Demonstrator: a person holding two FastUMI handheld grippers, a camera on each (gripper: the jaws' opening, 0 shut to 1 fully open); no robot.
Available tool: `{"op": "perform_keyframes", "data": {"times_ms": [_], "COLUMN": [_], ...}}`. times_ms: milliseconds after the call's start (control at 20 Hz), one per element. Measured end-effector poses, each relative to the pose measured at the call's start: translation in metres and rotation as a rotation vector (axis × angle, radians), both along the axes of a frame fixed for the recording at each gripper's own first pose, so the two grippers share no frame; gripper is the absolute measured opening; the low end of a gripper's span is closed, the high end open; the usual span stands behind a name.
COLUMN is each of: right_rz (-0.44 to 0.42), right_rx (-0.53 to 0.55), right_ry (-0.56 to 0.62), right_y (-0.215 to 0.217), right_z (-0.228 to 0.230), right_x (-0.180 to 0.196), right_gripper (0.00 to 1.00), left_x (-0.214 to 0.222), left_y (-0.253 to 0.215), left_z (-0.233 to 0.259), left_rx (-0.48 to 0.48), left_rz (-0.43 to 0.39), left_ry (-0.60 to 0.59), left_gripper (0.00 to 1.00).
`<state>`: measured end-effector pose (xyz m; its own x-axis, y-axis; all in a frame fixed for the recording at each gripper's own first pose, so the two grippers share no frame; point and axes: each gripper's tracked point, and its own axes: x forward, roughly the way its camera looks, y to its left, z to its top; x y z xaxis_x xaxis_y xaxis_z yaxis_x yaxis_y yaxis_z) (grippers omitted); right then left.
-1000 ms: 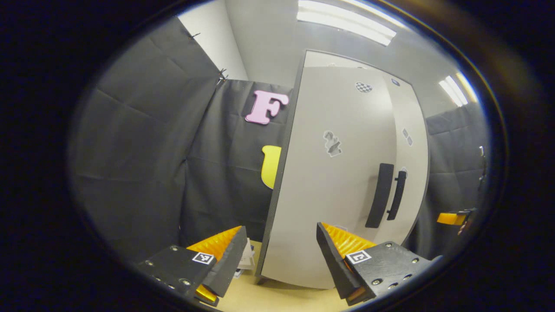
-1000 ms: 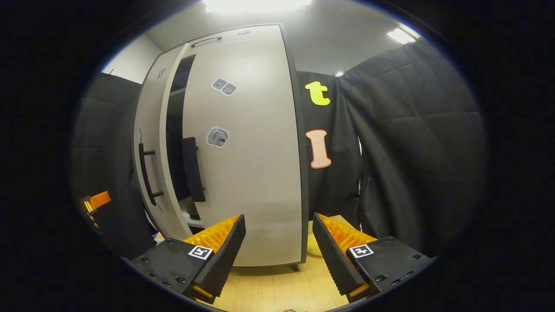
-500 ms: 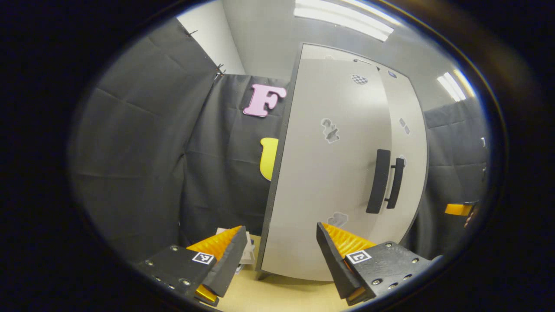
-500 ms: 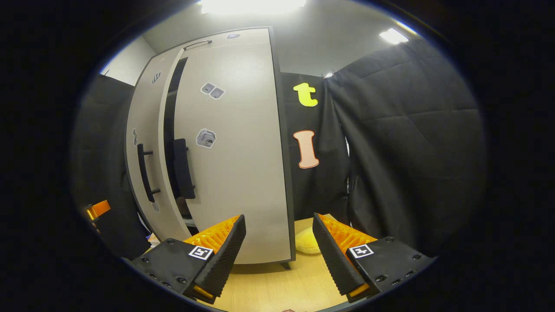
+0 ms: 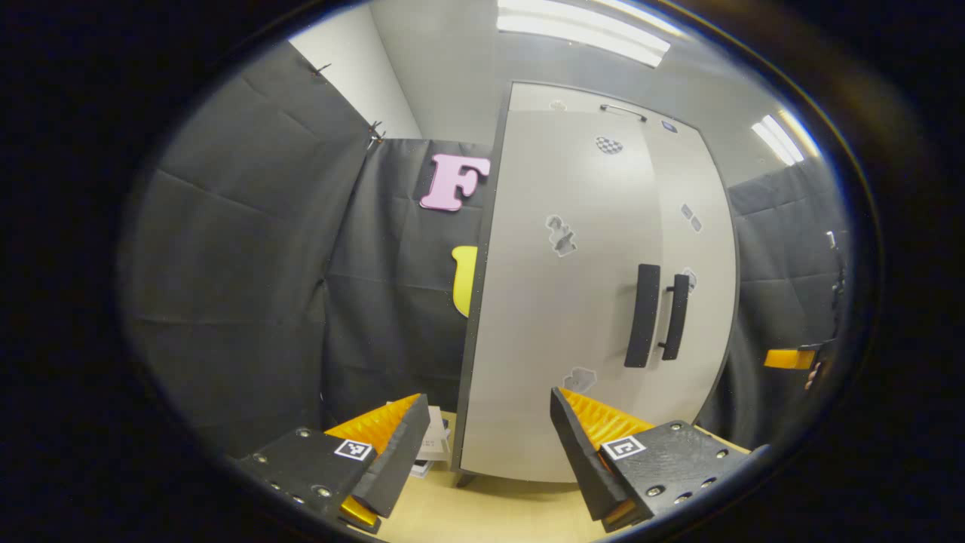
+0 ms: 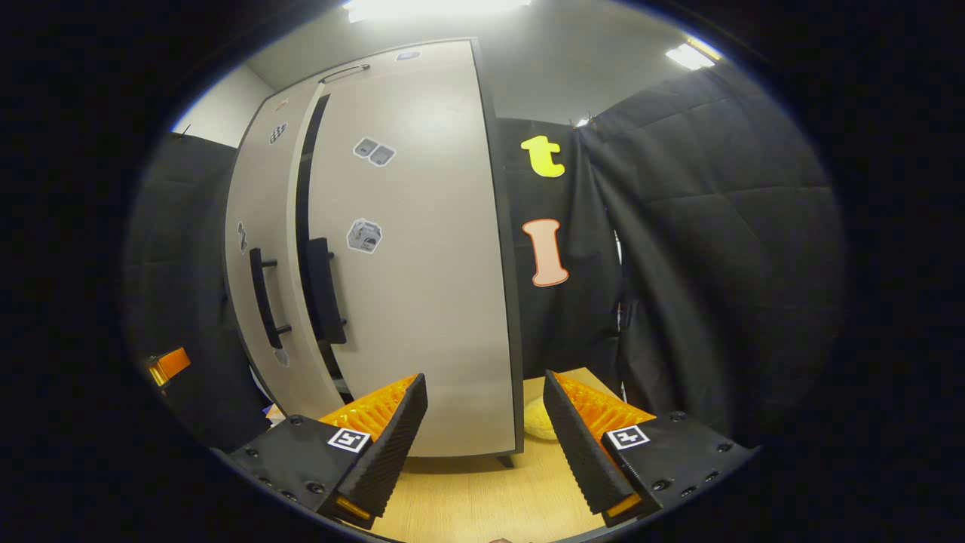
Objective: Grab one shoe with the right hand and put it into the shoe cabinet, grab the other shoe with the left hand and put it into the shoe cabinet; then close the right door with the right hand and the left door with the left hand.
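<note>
- At the bottom of the left gripper view, the left gripper [image 5: 482,445] is holding its fingers spread wide with nothing between them; the right gripper [image 6: 482,441] is doing the same in the right gripper view.
- Both grippers are backing off from the shoe cabinet [image 5: 595,302], which is showing more of its base than 1.0 s ago.
- The left door [image 5: 558,302] is now lying flush, handles side by side.
- The right door [image 6: 415,264] is narrowing its dark gap, though a slit is remaining.
- Shoes are presumably sitting inside, hidden.
- Judgement: the task is nearing completion; the right door may be needing a final push.
</note>
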<state>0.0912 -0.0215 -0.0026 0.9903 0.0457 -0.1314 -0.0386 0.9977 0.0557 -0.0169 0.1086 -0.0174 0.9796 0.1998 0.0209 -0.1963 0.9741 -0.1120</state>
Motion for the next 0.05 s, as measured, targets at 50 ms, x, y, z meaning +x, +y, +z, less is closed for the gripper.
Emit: {"op": "perform_keyframes", "data": {"times_ms": [50], "right_rz": [0.021], "right_rx": [-0.005], "right_ry": [0.029], "right_y": [0.0044], "right_z": [-0.0074], "right_x": [0.0006], "right_gripper": [0.98], "left_x": [-0.0029], "left_y": [-0.0009], "left_z": [0.0015], "left_rx": [0.01], "left_rz": [0.011], "left_ry": [0.003], "left_gripper": [0.88]}}
